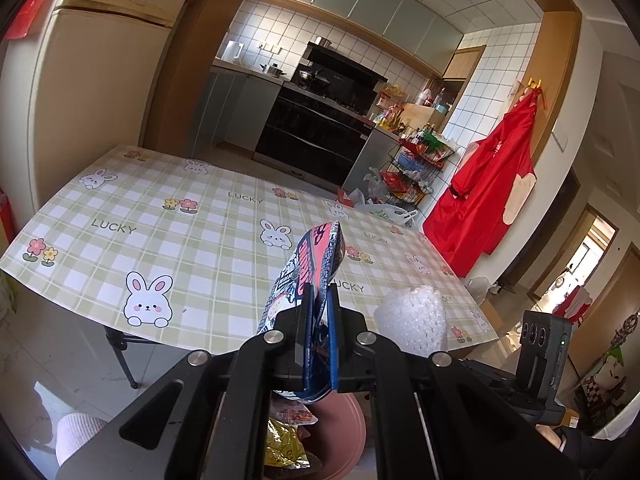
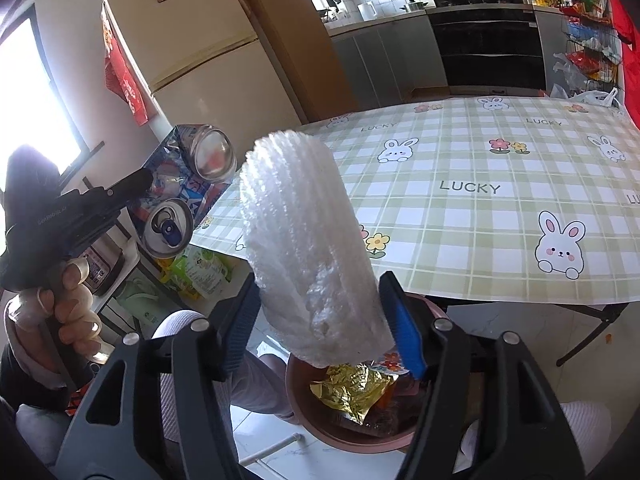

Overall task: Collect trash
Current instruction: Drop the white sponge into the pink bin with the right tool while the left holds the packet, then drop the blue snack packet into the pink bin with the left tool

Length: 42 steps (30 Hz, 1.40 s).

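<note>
Pinching a flattened, crushed drink can [image 1: 316,276], the left gripper [image 1: 319,300] has its jaws pressed tight on the thin metal, holding it edge-up above a pink bin [image 1: 348,428]. In the right wrist view the can's crumpled body and both round ends show at the left, clear of the checked tabletop [image 2: 480,216]. The right gripper [image 2: 320,320] has its jaws spread around a white foam net sleeve [image 2: 304,240]; the blue pad on one side touches it, the other stands just off. The sleeve hangs over the bin, where a gold foil wrapper [image 2: 352,390] already lies among other packets.
</note>
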{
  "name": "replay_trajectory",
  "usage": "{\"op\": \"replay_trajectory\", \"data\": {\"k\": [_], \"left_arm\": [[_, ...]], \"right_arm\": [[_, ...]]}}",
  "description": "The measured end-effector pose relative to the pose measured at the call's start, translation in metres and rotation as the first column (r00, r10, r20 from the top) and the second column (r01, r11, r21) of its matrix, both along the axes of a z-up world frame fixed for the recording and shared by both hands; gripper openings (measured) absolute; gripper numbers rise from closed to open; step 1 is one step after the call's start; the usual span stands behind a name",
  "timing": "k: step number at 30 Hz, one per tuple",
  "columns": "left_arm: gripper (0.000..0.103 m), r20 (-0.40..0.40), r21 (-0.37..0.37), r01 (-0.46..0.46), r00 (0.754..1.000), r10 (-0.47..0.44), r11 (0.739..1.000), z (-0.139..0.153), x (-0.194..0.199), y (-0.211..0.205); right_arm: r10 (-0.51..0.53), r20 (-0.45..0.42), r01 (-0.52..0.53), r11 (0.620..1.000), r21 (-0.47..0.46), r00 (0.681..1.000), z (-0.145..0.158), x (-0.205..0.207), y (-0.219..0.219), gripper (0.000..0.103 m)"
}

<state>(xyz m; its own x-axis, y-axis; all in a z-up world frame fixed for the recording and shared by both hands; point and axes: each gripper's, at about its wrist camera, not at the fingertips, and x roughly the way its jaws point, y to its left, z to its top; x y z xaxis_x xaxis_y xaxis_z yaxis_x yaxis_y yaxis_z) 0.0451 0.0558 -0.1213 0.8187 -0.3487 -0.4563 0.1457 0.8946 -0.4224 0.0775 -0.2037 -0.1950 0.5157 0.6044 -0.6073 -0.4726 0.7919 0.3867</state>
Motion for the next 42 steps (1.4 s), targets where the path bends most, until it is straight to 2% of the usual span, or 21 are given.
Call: {"op": "replay_trajectory", "data": {"k": [6,8,10,13,19,28,42], "left_arm": [[0.007,0.002,0.0,0.004,1.0,-0.004,1.0,-0.001,0.0,0.0],[0.007,0.002,-0.001,0.008,1.0,-0.008,1.0,-0.001,0.0,0.0],[0.007,0.001,-0.002,0.01,1.0,-0.01,1.0,-0.001,0.0,0.001],[0.007,0.0,-0.004,0.018,1.0,-0.018,1.0,-0.002,0.001,0.0],[0.007,-0.019,-0.018,0.056,0.998,-0.056,0.998,-0.006,0.004,-0.006],[0.007,-0.034,-0.02,0.141,0.989,-0.142,0.99,-0.005,0.01,-0.03],[0.007,-0.01,0.024,0.268,0.963,-0.268,0.963,0.014,0.009,-0.069]], "right_arm": [[0.012,0.023,-0.011,1.0,-0.019,1.0,0.002,-0.002,0.003,0.069],[0.006,0.028,-0.005,1.0,-0.017,1.0,0.003,-0.002,0.002,0.075],[-0.008,0.038,0.008,1.0,-0.012,0.999,0.005,-0.002,0.0,0.089],[-0.033,0.073,0.035,0.999,-0.017,0.997,0.012,-0.002,-0.004,0.097],[-0.112,0.137,0.116,0.993,-0.028,0.984,0.031,0.002,-0.016,0.097],[-0.219,0.22,0.218,0.975,0.03,0.951,0.063,0.005,-0.051,0.097],[-0.283,0.237,0.28,0.959,0.05,0.929,0.074,0.005,-0.076,0.097]]}}
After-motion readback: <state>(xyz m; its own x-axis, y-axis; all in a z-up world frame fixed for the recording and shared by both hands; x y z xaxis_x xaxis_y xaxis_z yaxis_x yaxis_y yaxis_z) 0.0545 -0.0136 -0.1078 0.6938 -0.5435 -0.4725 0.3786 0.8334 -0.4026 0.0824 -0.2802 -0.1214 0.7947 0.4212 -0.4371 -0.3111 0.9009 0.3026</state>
